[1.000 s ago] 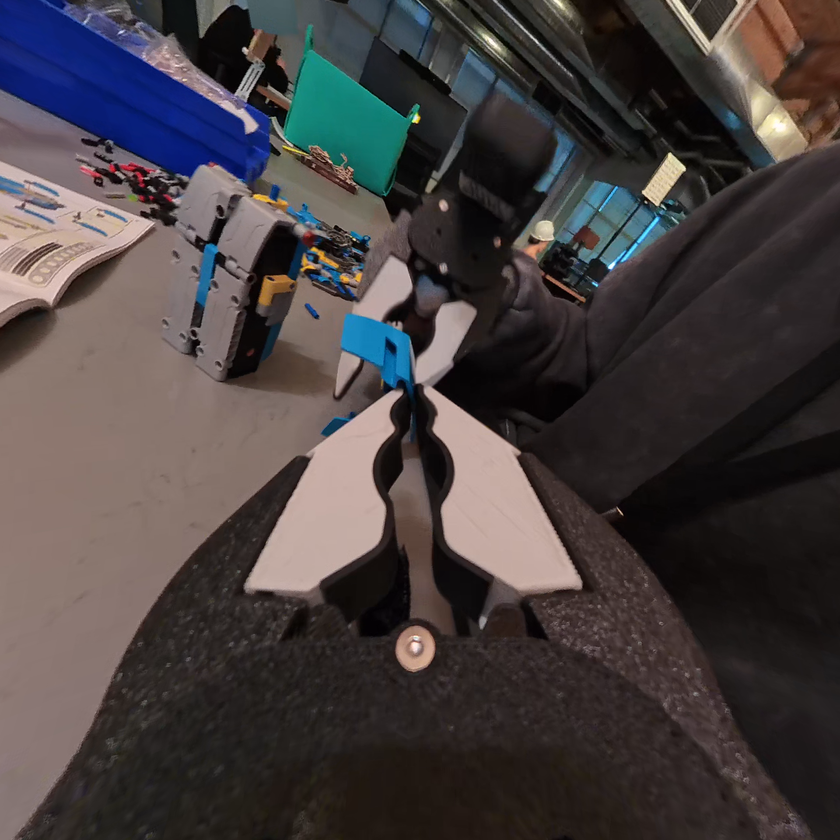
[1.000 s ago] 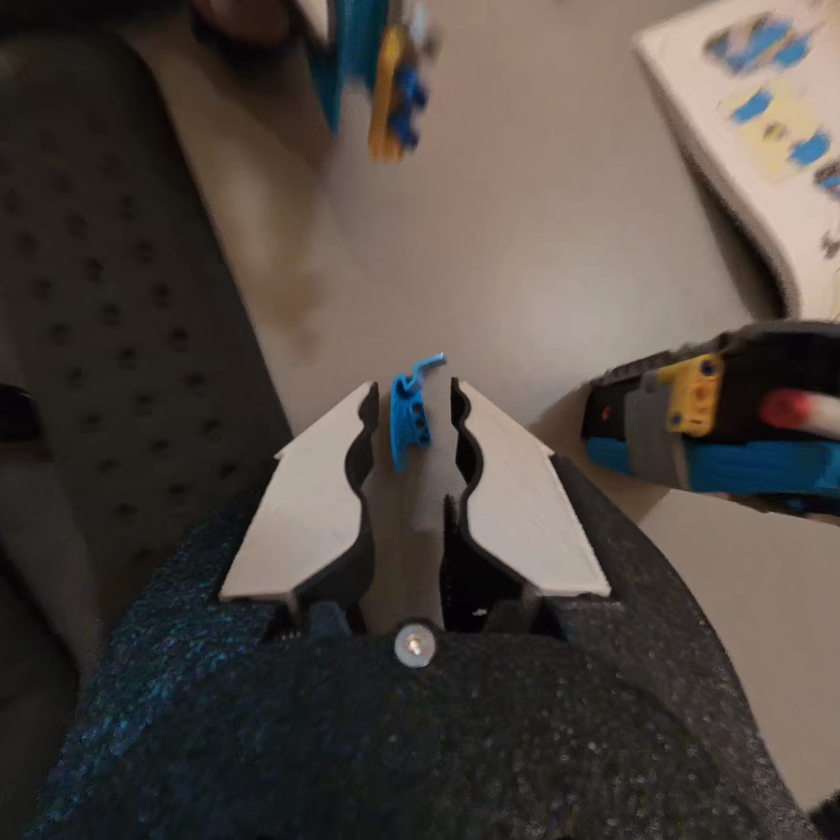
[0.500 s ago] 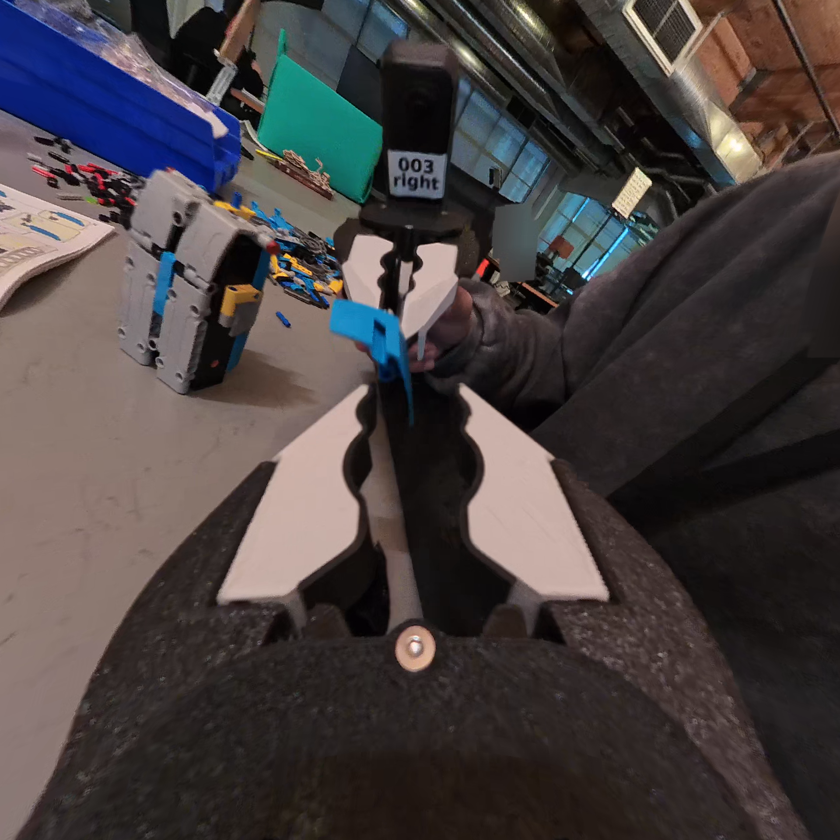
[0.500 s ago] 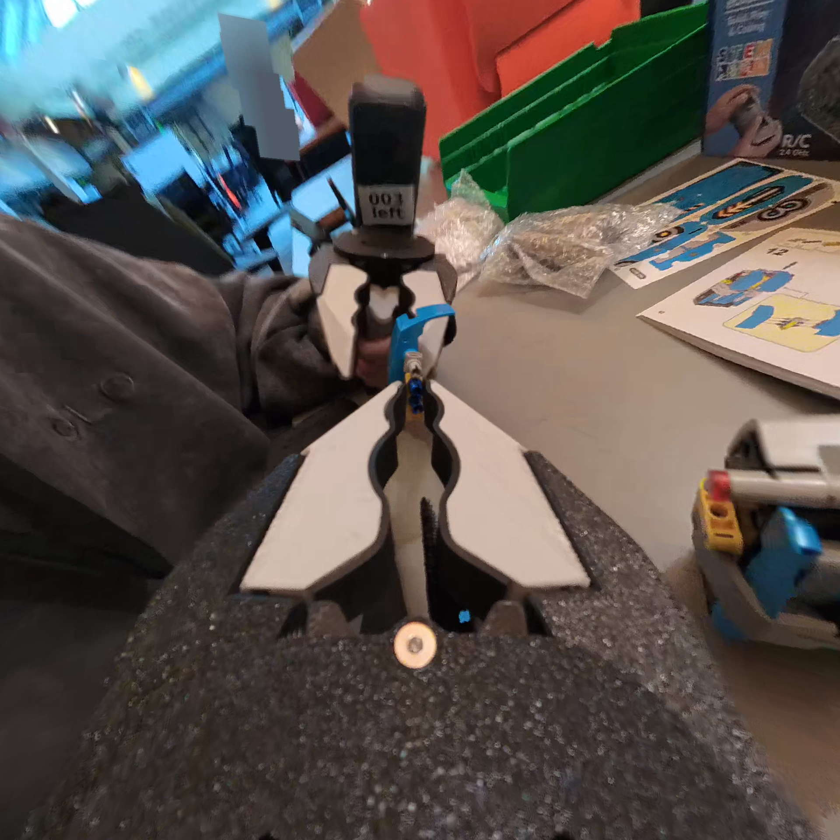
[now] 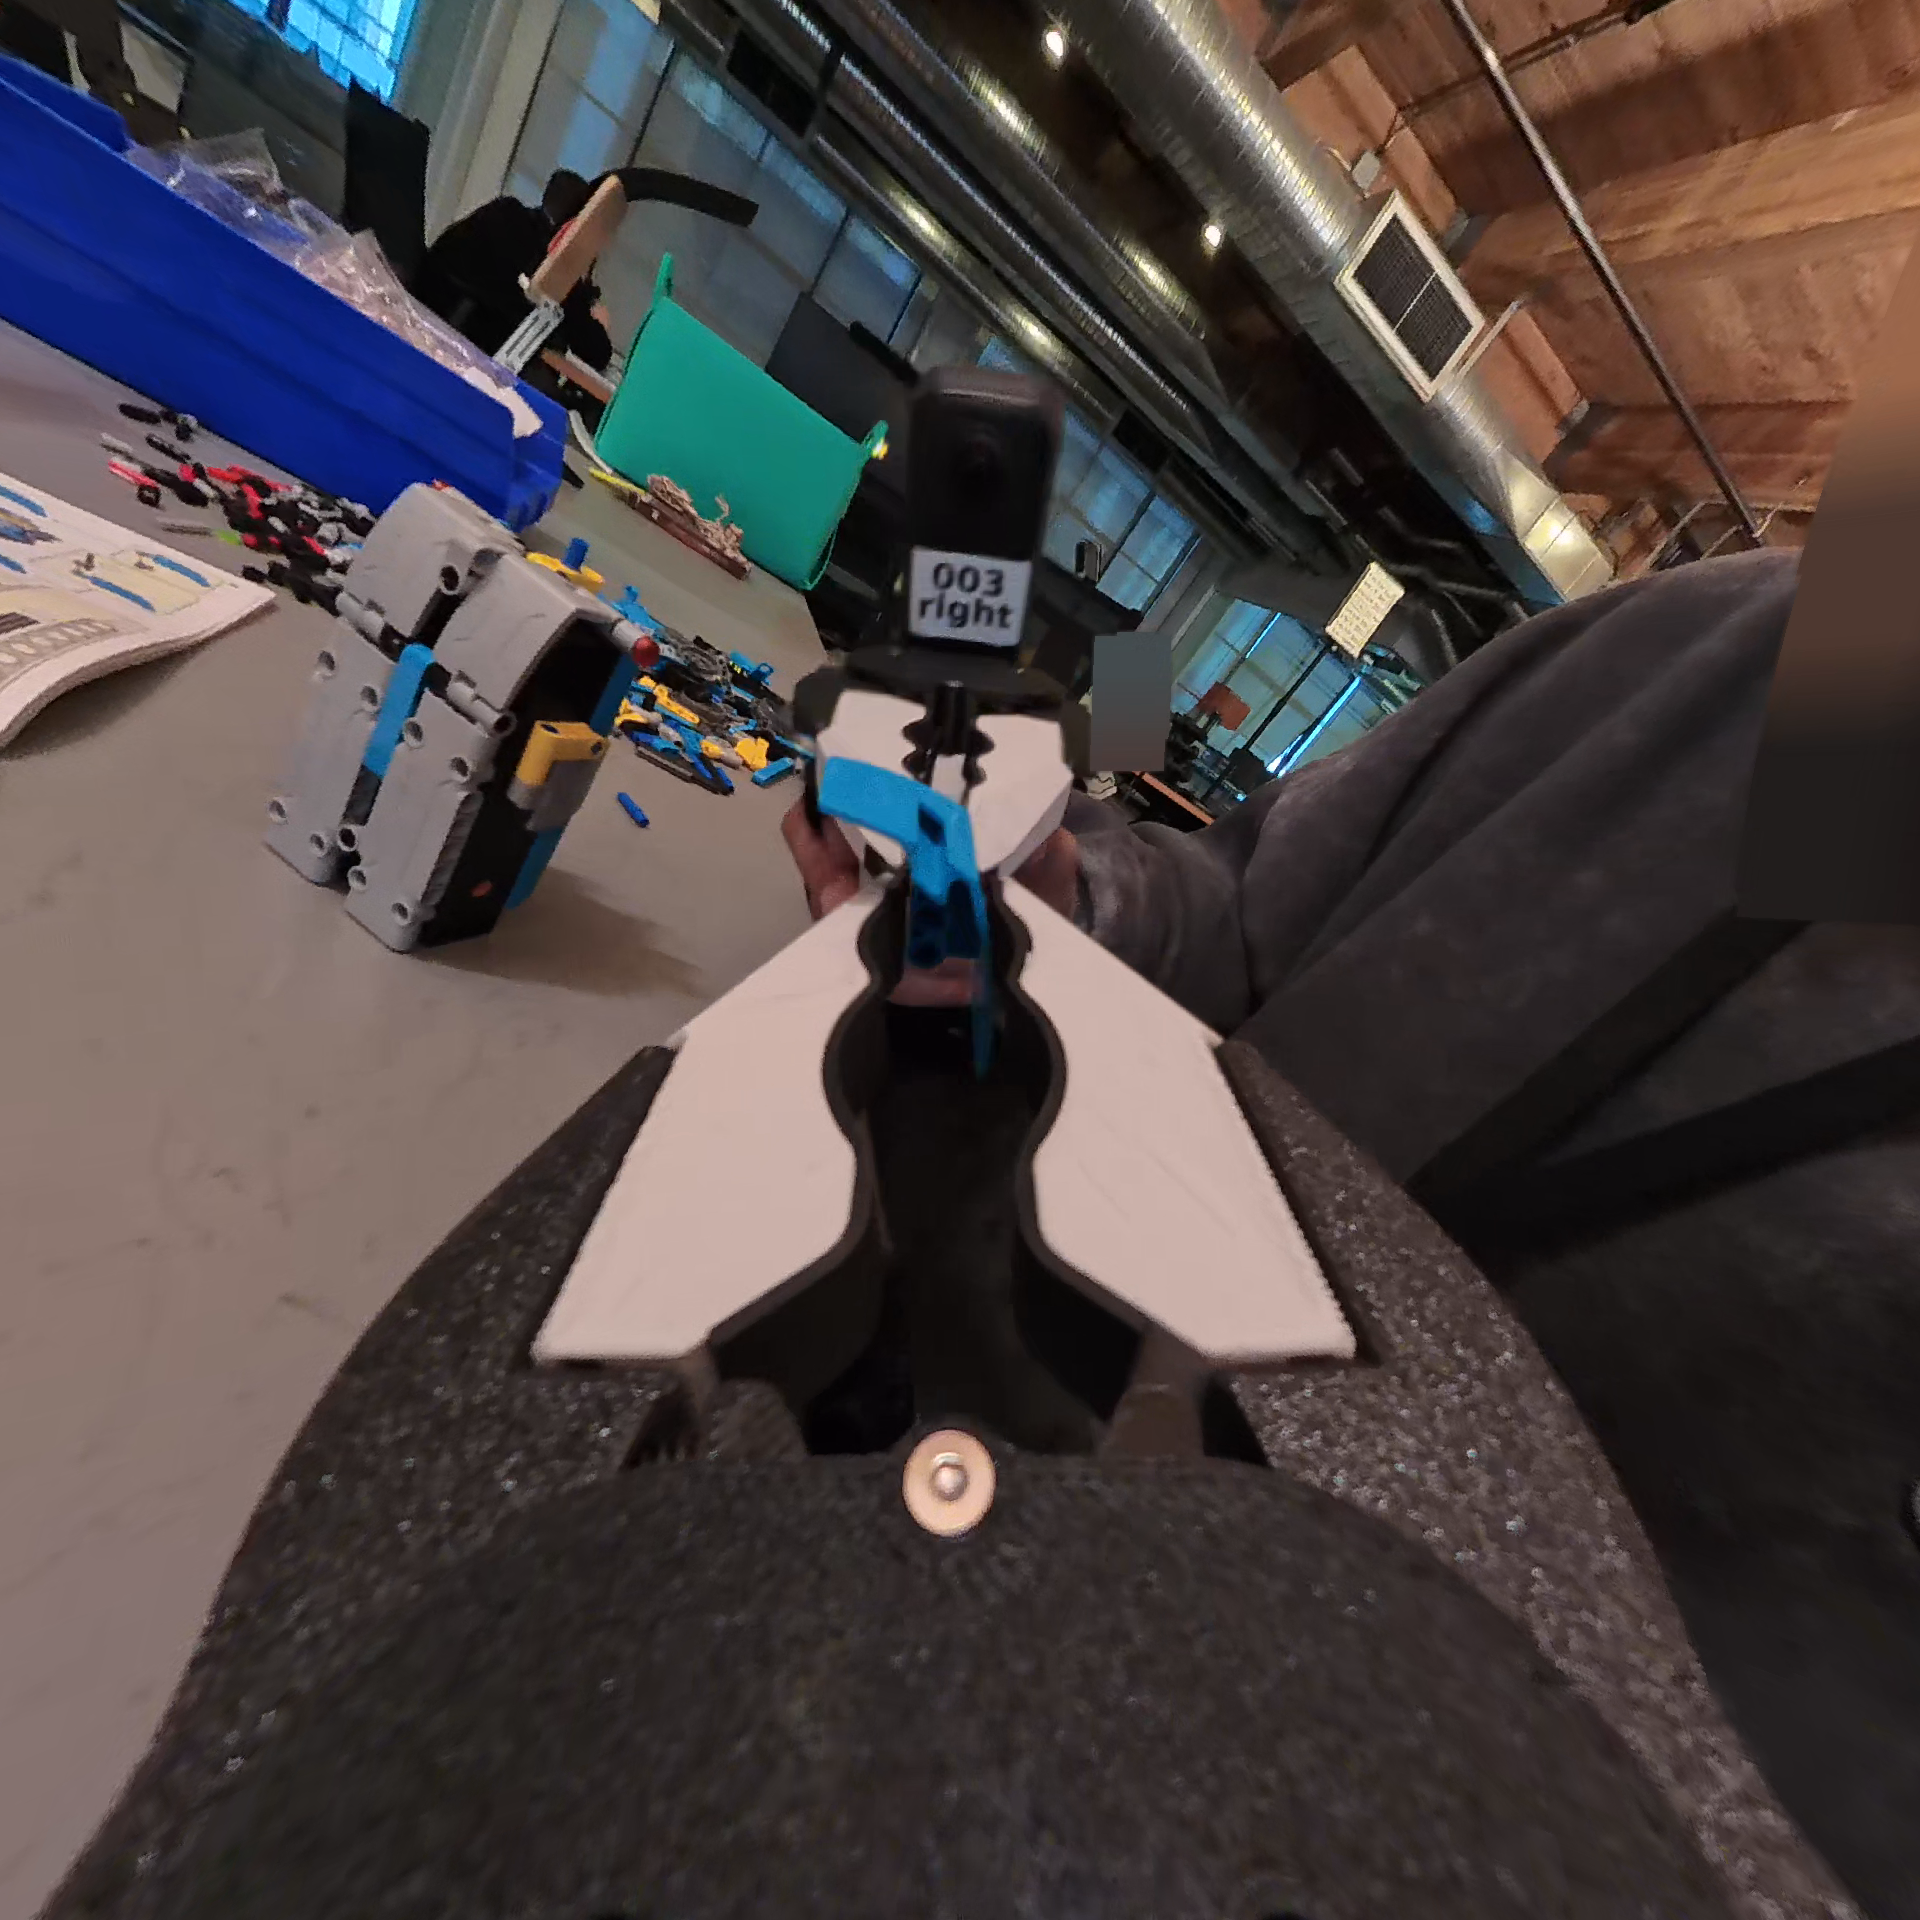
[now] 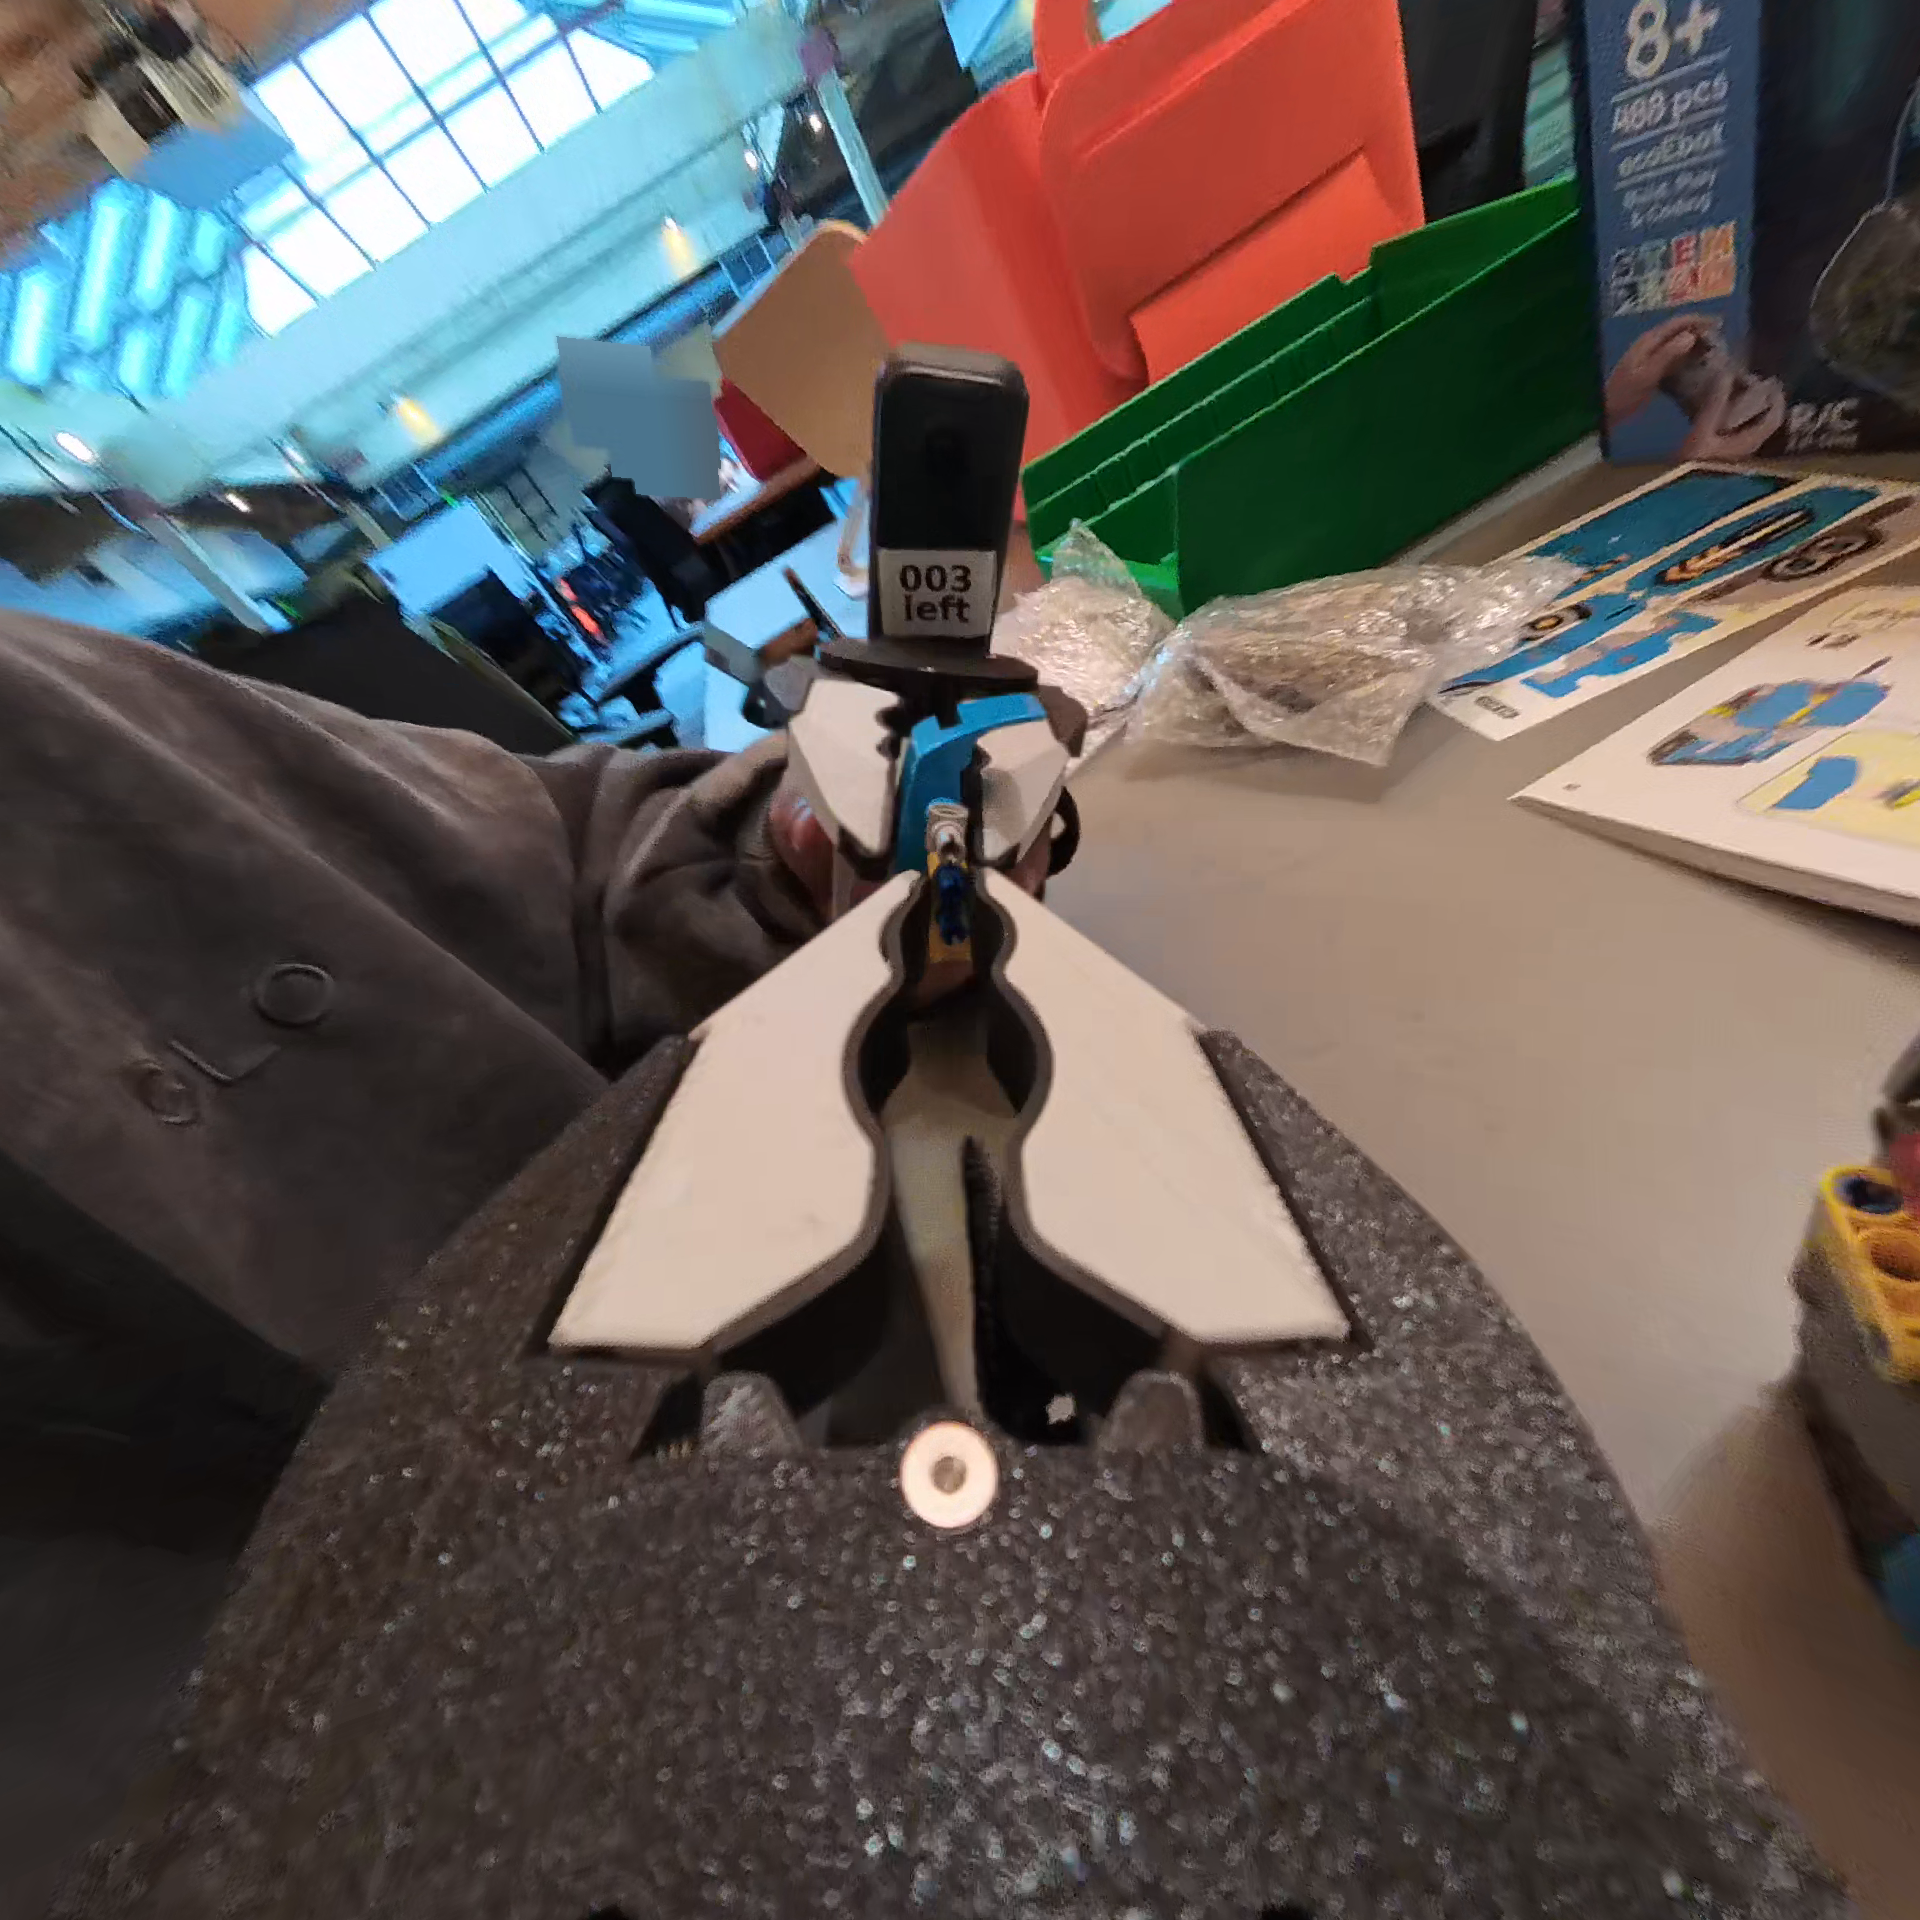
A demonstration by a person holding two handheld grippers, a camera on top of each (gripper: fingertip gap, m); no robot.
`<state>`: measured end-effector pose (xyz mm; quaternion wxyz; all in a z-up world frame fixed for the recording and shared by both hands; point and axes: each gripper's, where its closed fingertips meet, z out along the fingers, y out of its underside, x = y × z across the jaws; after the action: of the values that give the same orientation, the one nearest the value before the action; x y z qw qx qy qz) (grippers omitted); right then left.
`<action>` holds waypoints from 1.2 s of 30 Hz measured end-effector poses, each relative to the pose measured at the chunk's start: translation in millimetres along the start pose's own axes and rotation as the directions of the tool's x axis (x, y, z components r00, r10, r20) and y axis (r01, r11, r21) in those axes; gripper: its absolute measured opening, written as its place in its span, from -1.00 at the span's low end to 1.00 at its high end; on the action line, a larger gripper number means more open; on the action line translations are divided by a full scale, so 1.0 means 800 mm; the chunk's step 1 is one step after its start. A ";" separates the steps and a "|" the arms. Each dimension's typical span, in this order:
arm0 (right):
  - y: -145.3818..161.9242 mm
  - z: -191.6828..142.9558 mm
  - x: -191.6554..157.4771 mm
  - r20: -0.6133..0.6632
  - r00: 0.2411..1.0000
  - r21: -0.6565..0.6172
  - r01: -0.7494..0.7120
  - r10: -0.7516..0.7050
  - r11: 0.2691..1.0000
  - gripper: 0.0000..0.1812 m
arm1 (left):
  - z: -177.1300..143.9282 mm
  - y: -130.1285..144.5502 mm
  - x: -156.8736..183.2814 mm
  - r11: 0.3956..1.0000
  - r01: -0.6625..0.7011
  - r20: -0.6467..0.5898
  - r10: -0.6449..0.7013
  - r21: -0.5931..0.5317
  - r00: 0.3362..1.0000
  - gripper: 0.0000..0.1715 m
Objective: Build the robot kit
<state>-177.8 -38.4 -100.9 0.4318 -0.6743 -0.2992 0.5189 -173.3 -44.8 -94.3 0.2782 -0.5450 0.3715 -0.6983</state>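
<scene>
Left wrist view — blue piece (image 5: 940, 862) pinched at left claw (image 5: 940, 920) tips.

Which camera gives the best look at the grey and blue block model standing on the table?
The left wrist view: the grey and blue block model stands whole and upright on the table, left of the left gripper. The right wrist view catches only a blurred yellow-and-grey sliver at its right edge.

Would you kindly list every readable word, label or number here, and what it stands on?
I don't quote writing; its bearers:
White sticker on black camera, left wrist view: legible.
White label on black camera body, right wrist view: legible.
Blue box: large print legible.
Open booklet: too small.
</scene>
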 end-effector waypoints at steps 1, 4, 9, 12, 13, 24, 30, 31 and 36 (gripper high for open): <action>0.000 0.000 0.000 -0.019 0.999 -0.012 0.033 -0.033 0.999 -0.93 | 0.000 0.001 -0.001 1.000 -0.001 0.004 0.001 -0.014 1.000 -0.85; 0.001 0.000 0.000 -0.002 1.000 -0.006 0.003 -0.003 1.000 -0.93 | 0.000 0.003 0.000 0.999 -0.021 0.006 0.021 -0.027 1.000 -0.86; 0.001 0.000 -0.005 0.001 0.999 -0.012 0.049 -0.049 0.999 -0.93 | -0.001 0.002 0.005 0.998 -0.058 -0.004 0.058 -0.023 0.998 -0.86; 0.005 0.000 -0.003 -0.021 0.993 -0.053 0.112 -0.113 0.992 -0.80 | -0.005 -0.010 0.009 0.999 -0.029 -0.034 0.031 0.044 0.999 -0.86; 0.004 0.001 -0.006 -0.017 0.993 -0.047 0.115 -0.116 0.992 -0.80 | -0.005 -0.010 0.009 0.999 -0.023 -0.038 0.025 0.046 0.999 -0.86; 0.030 -0.009 0.006 -0.005 0.994 -0.206 0.105 -0.109 0.973 -0.93 | -0.019 -0.011 -0.030 0.990 -0.126 0.154 0.135 -0.062 0.979 -0.44; 0.067 -0.009 0.014 -0.022 0.958 -0.430 0.249 -0.286 0.868 -0.92 | -0.008 0.021 -0.001 0.922 -0.295 0.058 0.318 -0.250 0.946 -0.69; 0.067 -0.007 0.008 -0.010 0.955 -0.427 0.265 -0.298 0.864 -0.92 | -0.003 0.033 0.001 0.907 -0.304 0.043 0.330 -0.291 0.943 -0.69; 0.056 -0.007 -0.003 0.015 0.946 -0.387 0.305 -0.324 0.870 -0.92 | -0.001 0.061 -0.010 0.868 -0.292 0.051 0.340 -0.401 0.939 -0.75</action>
<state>-175.0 -62.0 -139.1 0.3772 -0.7008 -0.4897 0.3560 -172.8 -66.3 -139.2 0.2973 -0.5617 0.5690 -0.5218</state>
